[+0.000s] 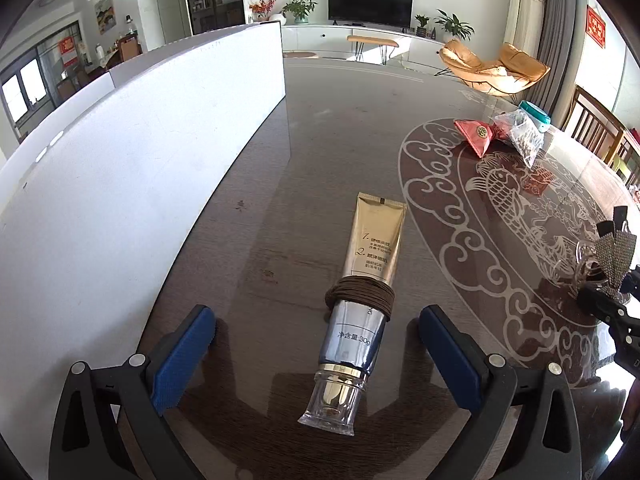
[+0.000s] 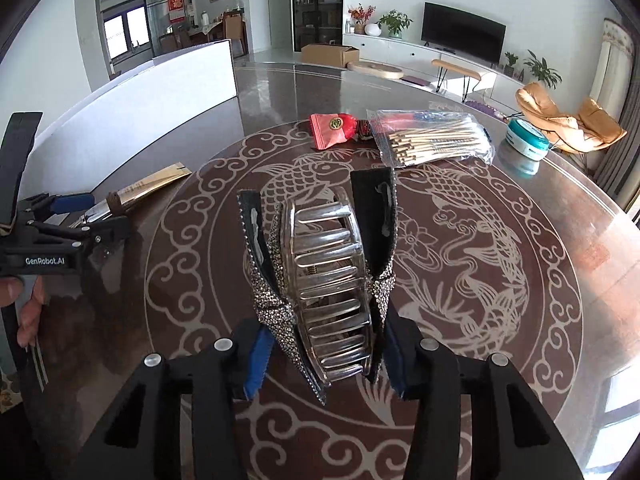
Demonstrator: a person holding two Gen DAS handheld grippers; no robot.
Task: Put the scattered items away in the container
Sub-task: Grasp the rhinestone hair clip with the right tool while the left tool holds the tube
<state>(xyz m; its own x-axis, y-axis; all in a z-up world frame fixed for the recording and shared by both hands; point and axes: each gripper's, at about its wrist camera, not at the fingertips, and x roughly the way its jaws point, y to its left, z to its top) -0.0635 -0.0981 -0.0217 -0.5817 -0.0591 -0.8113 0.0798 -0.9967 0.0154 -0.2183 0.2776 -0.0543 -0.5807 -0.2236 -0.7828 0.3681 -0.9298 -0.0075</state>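
Hair claw is clamped in the right tool, clear above the table centre; its curved, glittered sides risk slipping free. Left tool stands released astride the cream tube near the white container.
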